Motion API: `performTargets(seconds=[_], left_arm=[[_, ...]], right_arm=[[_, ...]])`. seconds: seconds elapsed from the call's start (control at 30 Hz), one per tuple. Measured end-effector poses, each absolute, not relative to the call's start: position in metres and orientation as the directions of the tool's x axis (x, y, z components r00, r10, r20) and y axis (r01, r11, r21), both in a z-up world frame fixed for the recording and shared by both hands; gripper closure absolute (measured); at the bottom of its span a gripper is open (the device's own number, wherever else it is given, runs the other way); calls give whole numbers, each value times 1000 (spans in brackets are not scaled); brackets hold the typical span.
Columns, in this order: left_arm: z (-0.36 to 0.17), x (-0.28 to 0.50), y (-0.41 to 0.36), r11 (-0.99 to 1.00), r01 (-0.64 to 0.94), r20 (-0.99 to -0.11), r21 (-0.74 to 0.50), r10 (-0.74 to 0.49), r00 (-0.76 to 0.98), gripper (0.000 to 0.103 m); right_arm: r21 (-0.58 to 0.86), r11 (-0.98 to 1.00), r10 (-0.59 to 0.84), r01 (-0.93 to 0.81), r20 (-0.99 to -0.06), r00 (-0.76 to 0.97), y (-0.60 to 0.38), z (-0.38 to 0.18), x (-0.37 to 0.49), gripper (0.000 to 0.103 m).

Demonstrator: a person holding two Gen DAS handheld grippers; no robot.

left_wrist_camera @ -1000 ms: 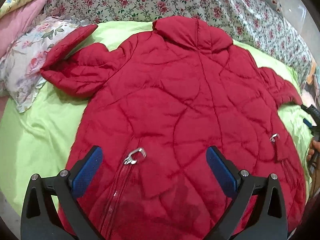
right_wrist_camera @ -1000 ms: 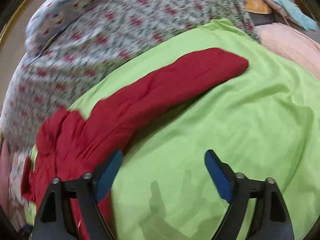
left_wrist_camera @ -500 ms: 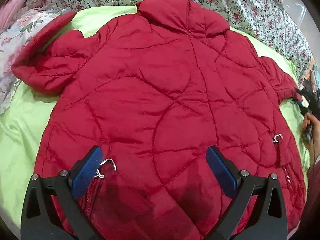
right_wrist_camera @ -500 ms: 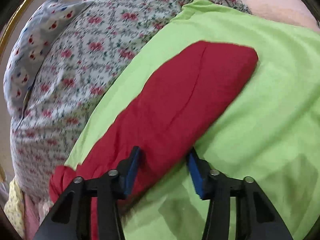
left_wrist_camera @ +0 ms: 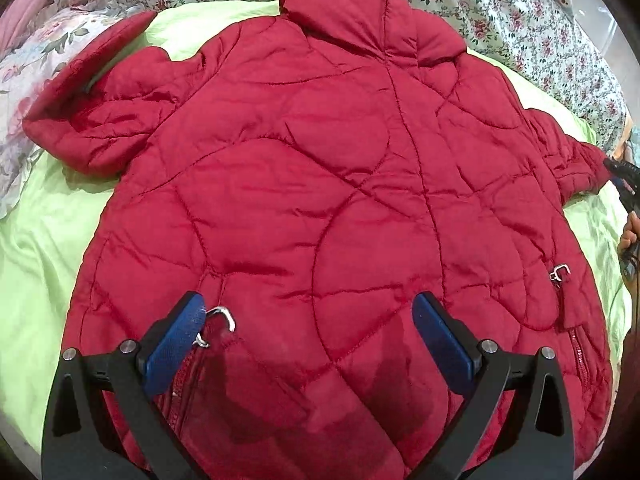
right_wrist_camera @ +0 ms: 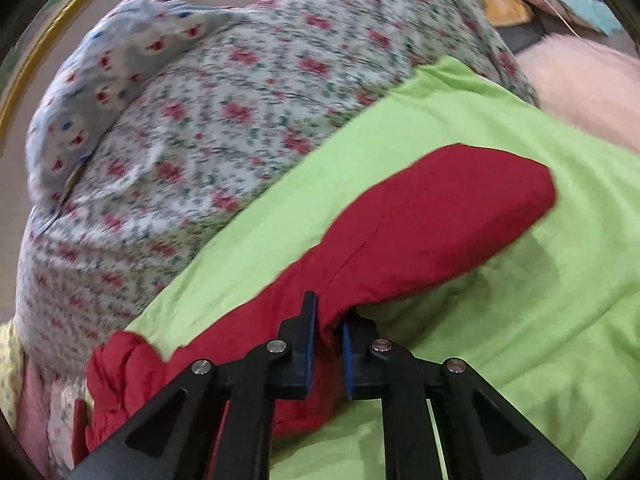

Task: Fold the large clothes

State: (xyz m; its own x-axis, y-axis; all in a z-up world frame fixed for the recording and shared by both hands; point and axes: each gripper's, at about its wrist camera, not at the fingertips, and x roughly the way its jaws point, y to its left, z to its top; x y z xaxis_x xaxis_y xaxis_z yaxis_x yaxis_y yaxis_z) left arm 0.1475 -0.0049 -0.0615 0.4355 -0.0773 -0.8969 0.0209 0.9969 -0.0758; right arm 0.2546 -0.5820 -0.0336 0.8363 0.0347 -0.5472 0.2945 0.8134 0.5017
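Bare green sheet (left_wrist_camera: 44, 248) beside the red jacket (left_wrist_camera: 320, 184); floral bedding (left_wrist_camera: 520, 16) heaped behind.

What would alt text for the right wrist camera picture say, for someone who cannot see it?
The right gripper has its blue-padded fingers pinched shut on a red jacket sleeve, which stretches away across a lime green sheet. A floral quilt is heaped behind, slightly blurred.

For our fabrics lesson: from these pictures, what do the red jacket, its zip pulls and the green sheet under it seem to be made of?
Red jacket: likely padded synthetic shell, nylon or polyester; faint sheen, puffy quilted stitch lines.
Zip pulls: metal, going by the silvery glint.
Green sheet: matte woven cloth, possibly cotton; soft creases, no shine.
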Motion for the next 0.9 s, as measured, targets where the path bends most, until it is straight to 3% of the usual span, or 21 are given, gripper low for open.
performTargets(seconds=[0.47,0.67,0.9], left_arm=[[-41,128,24,986,-20,-868,-167,-137,476,0],[-37,122,37,977,-38,-857,-208,-163,490,0],[-36,117,56,964,-66,-843,-257,-190,502,0]], right_arm=[[383,921,279,-77,-508,815,-427,17,244,93],[255,937,345,-239,-561,753,-338,23,242,94],[240,910,410,-337,-636,654,-270,-2,247,94]])
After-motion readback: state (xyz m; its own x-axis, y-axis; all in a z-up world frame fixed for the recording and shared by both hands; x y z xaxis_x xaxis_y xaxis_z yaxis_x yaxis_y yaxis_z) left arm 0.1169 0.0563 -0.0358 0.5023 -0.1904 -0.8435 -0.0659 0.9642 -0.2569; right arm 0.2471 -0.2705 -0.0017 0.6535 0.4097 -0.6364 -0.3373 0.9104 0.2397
